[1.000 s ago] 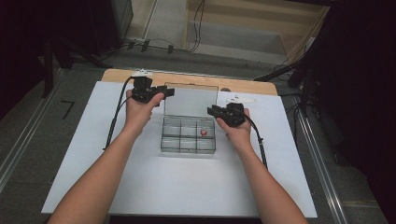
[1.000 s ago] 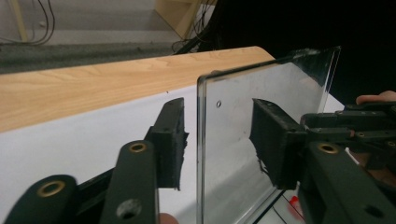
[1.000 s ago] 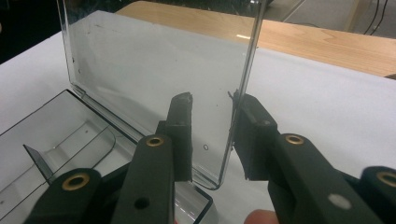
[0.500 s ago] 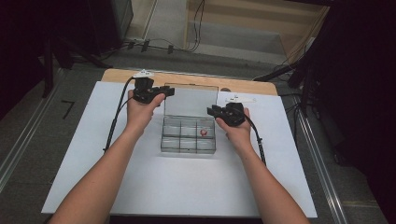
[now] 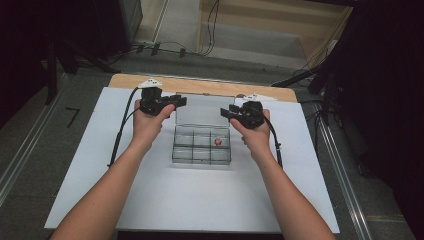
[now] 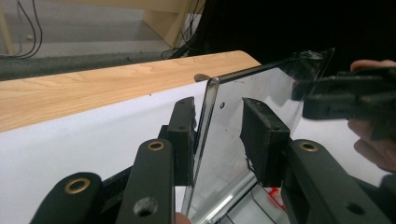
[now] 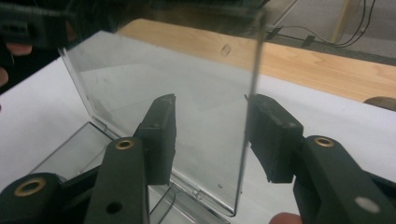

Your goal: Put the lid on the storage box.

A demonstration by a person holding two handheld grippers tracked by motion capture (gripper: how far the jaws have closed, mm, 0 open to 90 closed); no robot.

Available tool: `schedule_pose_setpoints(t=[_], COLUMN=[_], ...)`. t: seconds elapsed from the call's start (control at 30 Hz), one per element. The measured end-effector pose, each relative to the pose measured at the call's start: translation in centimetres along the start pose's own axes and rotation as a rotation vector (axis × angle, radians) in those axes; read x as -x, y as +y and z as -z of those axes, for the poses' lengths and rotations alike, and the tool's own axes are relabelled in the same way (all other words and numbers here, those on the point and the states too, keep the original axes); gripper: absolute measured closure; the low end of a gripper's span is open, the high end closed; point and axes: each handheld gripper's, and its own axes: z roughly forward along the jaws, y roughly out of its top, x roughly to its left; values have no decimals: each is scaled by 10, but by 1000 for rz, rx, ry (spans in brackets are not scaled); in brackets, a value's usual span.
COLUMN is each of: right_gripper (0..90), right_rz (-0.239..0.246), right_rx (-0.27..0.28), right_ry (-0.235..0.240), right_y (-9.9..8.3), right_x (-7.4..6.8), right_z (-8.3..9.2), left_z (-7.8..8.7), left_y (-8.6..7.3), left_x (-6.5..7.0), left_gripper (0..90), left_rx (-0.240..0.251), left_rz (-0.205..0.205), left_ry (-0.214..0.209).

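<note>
the white table (image 5: 165,210) carried a clear compartment box (image 5: 201,150) with its lid (image 5: 202,110) raised upright at the far side. the left gripper (image 5: 172,102) straddled the lid's left edge; one jaw lay against the lid's outer face, the other stood just off it. the right gripper (image 5: 227,112) straddled the right edge, its jaws having just been opening, both apart from the lid between them. a small red piece (image 5: 218,142) sat in a right-hand compartment
</note>
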Motion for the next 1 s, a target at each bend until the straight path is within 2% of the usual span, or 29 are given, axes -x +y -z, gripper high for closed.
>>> schedule_pose_setpoints(t=[0.17,0.33,0.53,1.0], right_gripper=[535,588,656,682], right_rz=[-11,-22,-2,7], right_rx=[15,31,31,3], right_ry=[-7,19,35,59], right_y=[6,9,10,-7], right_x=[2,5,0,-5], right_z=[12,24,34,43], left_z=[5,10,15,26], left_y=[-4,-8,-12,-26], left_x=[2,6,10,24], left_gripper=[634,630,620,578], left_rx=[11,20,21,42], left_rz=[1,-5,-17,-53], left_ry=[-21,-28,-37,-27])
